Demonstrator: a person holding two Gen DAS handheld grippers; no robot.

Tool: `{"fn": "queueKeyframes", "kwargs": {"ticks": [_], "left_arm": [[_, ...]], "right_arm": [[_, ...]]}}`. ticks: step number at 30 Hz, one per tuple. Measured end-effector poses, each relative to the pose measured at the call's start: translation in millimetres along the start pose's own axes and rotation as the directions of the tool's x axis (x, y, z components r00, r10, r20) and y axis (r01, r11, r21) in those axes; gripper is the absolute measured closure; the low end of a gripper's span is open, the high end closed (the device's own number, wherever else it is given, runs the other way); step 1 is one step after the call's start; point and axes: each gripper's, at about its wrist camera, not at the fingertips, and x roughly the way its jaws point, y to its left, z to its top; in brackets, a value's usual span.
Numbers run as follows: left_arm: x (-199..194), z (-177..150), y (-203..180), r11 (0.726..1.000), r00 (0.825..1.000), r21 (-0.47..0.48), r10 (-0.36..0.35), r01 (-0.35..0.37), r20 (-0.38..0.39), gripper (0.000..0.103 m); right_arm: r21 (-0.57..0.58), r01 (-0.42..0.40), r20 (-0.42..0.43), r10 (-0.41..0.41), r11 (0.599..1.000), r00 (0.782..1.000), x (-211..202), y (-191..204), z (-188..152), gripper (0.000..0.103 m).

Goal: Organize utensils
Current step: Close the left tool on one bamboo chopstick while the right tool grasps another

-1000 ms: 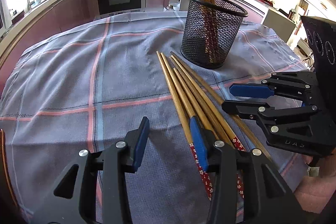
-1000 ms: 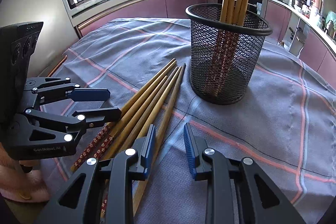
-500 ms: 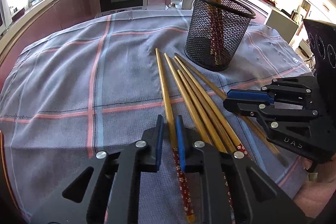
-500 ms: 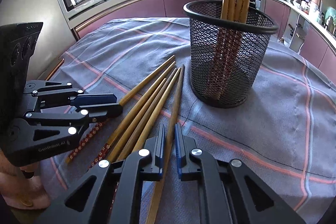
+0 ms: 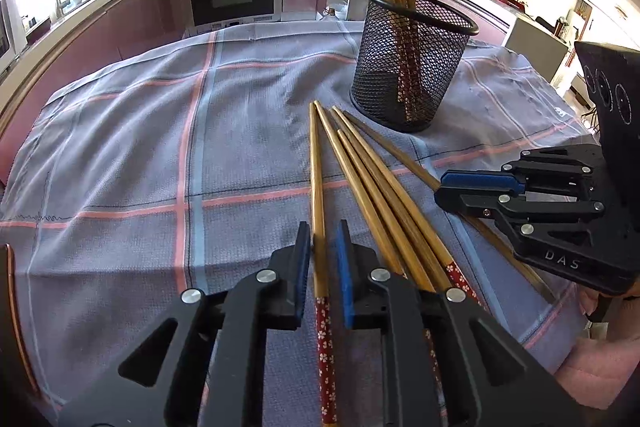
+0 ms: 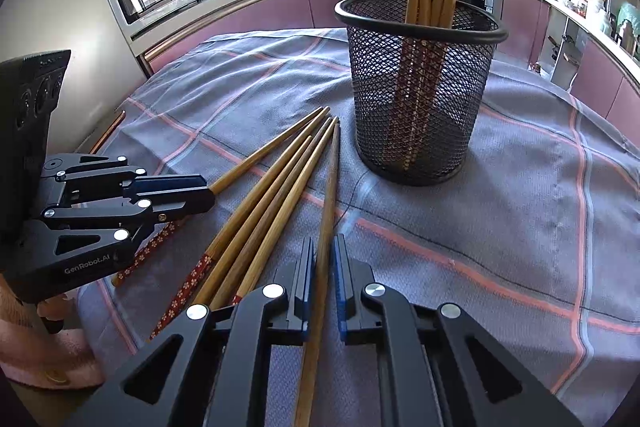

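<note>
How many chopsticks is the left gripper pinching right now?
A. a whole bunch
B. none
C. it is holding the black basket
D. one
D: the left gripper has its blue pads closed on a single chopstick, the outermost one of the pile on the cloth, while the other loose chopsticks lie beside it and the mesh basket stands apart.
</note>
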Motion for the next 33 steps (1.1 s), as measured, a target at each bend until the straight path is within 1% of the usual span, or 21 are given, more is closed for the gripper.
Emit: {"fn": "queueKeyframes", "kwargs": {"ticks": [7,17,23,25,27,29,33], "left_arm": [[13.4,13.6,-0.8,1.0,1.0,0.017,0.02,-0.02,-0.012,0.089],[21.3,20.1,-3.1,0.999,0.999,0.013,0.031,-0.031,-0.015,0.089],[22.4,20.6,-2.7,0.999,0.999,0.004,0.031,-0.031,-0.013,0.089],[22.4,20.6,-1.8,1.0,0.999,-0.003,0.029,-0.029,-0.014,0.09],[22.3,21.0,-0.4,1.0,1.0,-0.012,0.024,-0.024,-0.016,0.094],[21.8,20.9,1.1,1.0,1.0,-0.022,0.017,-0.018,-0.016,0.095],[19.7,20.1,4.0,0.999,1.0,-0.04,0.003,-0.004,-0.016,0.095]], "right_arm": [[-0.006,0.016,0.008,-0.016,1.0,1.0,9.0,1.4,9.9,0.094],[-0.018,0.028,0.017,-0.028,0.999,0.999,14.4,3.3,15.2,0.094],[-0.002,0.006,0.021,-0.006,1.0,1.0,14.8,-0.7,15.2,0.095],[0.012,-0.004,0.022,0.004,1.0,1.0,14.9,-2.5,15.7,0.097],[0.019,-0.01,0.023,0.01,1.0,1.0,14.8,-3.5,15.5,0.097],[0.028,-0.017,0.024,0.016,0.999,1.0,14.3,-4.4,15.3,0.097],[0.042,-0.029,0.029,0.028,0.999,0.999,10.8,-7.6,14.4,0.097]]}}
